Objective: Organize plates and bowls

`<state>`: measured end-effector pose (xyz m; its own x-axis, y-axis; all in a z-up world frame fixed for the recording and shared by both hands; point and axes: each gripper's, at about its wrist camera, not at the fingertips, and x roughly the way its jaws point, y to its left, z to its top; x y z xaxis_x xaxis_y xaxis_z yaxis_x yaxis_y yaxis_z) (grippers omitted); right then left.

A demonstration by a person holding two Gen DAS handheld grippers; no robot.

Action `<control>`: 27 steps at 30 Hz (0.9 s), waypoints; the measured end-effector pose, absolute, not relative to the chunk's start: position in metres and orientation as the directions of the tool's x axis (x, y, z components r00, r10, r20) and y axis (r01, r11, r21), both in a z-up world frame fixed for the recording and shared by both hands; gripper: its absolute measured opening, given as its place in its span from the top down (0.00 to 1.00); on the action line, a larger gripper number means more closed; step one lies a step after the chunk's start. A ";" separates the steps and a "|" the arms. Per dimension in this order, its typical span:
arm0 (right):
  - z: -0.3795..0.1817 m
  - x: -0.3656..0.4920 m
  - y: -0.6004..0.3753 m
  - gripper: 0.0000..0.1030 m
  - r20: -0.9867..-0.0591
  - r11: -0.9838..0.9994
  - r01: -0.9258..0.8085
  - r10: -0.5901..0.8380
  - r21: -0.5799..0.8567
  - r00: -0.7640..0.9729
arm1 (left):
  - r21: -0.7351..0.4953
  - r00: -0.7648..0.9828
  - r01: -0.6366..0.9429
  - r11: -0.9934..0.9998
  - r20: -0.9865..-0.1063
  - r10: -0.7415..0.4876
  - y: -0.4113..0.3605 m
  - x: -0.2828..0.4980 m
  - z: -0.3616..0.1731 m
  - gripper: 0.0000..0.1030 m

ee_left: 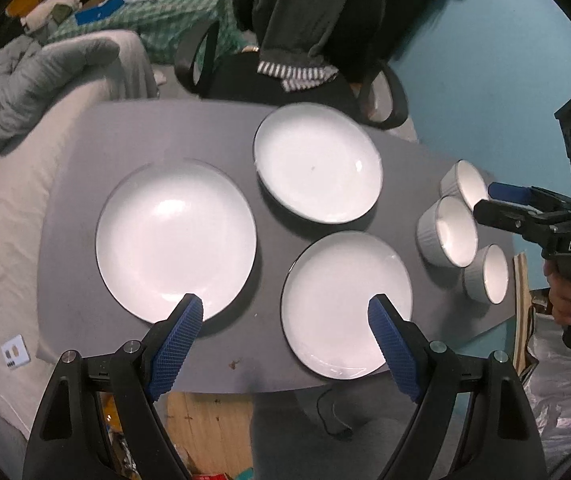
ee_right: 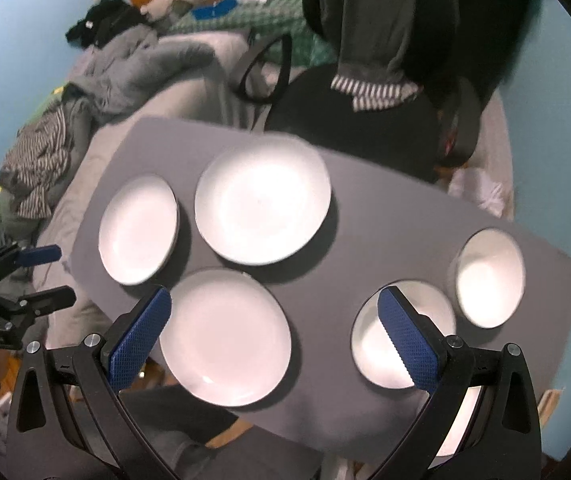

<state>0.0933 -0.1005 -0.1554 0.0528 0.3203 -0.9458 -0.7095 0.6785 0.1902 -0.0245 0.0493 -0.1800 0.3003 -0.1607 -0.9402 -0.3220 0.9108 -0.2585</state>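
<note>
Three white plates lie apart on a grey table (ee_left: pixel 133 136): a large one (ee_left: pixel 175 240) at the left, one at the back (ee_left: pixel 317 162), one near the front edge (ee_left: pixel 345 304). Three white ribbed bowls (ee_left: pixel 449 230) stand in a row at the right edge. My left gripper (ee_left: pixel 285 308) is open and empty above the front edge, between the left and front plates. My right gripper (ee_right: pixel 273 300) is open and empty above the front plate (ee_right: pixel 225 336) and a bowl (ee_right: pixel 397 340); it also shows in the left wrist view (ee_left: pixel 485 200) beside the bowls.
A black office chair (ee_left: pixel 285 32) draped with dark clothing stands behind the table. A bed with grey bedding (ee_left: pixel 25 80) runs along the left. The wall (ee_left: pixel 485 60) is blue. Bags (ee_left: pixel 557 372) and clutter lie on the floor at the right.
</note>
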 end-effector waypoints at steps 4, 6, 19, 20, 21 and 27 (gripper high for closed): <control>-0.184 0.091 -0.099 0.01 -0.956 0.671 -0.711 0.295 0.210 -0.005 | -0.234 0.266 -0.340 0.911 -0.953 -0.145 0.048 -0.025 -0.201 0.16; -0.196 0.089 -0.099 0.01 -0.961 0.671 -0.711 0.276 0.210 -0.023 | -0.251 0.257 -0.343 0.905 -0.952 -0.167 0.045 -0.027 -0.208 0.16; -0.254 0.090 -0.102 0.02 -0.969 0.685 -0.690 0.218 0.235 -0.115 | -0.303 0.195 -0.362 0.881 -0.949 -0.246 0.033 -0.029 -0.260 0.16; -0.257 0.091 -0.103 0.02 -0.970 0.684 -0.691 0.213 0.234 -0.117 | -0.303 0.192 -0.364 0.881 -0.950 -0.247 0.029 -0.028 -0.264 0.16; -0.260 0.091 -0.103 0.02 -0.970 0.684 -0.691 0.210 0.234 -0.121 | -0.297 0.179 -0.369 0.881 -0.953 -0.246 0.029 -0.028 -0.268 0.16; -0.269 0.091 -0.101 0.05 -0.970 0.646 -0.725 0.202 0.236 -0.136 | -0.313 0.148 -0.389 0.866 -0.949 -0.277 0.025 -0.030 -0.284 0.17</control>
<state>0.0908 -0.1006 -0.2695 -0.1358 0.2024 -0.9698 -0.7254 0.6464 0.2365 -0.0296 0.0247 -0.2837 0.1480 -0.2771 -0.9494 -0.3889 0.8663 -0.3135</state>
